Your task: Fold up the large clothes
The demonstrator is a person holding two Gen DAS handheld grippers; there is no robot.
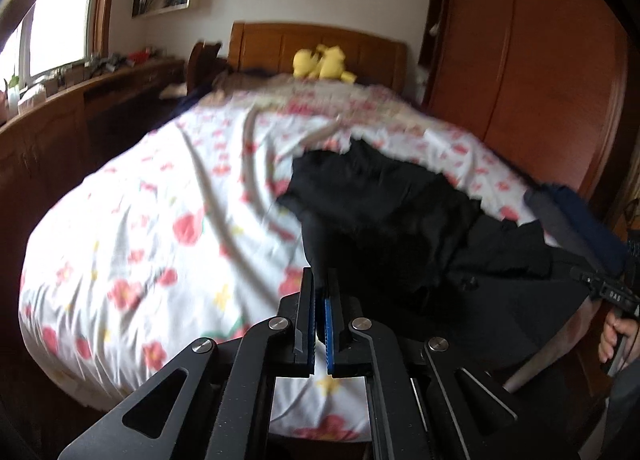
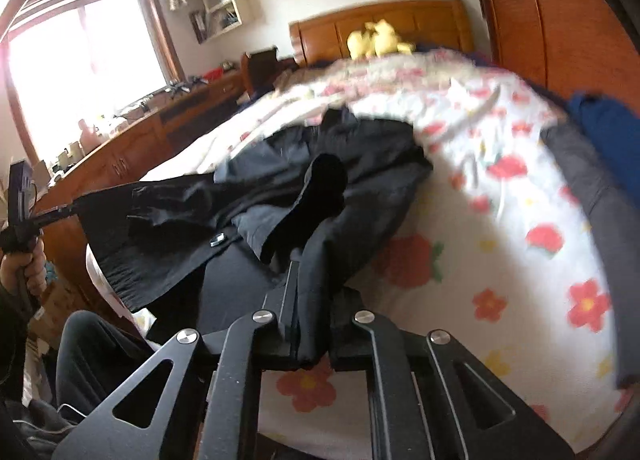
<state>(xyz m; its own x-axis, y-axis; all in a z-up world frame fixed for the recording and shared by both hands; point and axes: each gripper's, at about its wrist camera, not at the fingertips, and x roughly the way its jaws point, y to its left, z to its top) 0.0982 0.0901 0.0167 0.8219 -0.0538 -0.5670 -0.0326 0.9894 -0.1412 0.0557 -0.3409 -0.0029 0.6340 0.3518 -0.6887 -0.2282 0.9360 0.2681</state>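
Both the left gripper [image 1: 320, 284] and right gripper [image 2: 314, 280] pinch the black garment [image 2: 280, 180] shut (thin bites); a tug may slip it onto the floral bedsheet [image 1: 160, 200].

A yellow plush toy [image 1: 322, 63] sits by the wooden headboard [image 1: 276, 45], above the flowered bedsheet [image 1: 160, 220]

Black garment [image 2: 280, 188] on white bedsheet [image 1: 160, 220] with red-and-yellow floral print

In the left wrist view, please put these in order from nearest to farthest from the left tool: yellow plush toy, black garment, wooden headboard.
1. Black garment, right at the left tool.
2. Yellow plush toy, far end of the bed.
3. Wooden headboard, just behind the toy.
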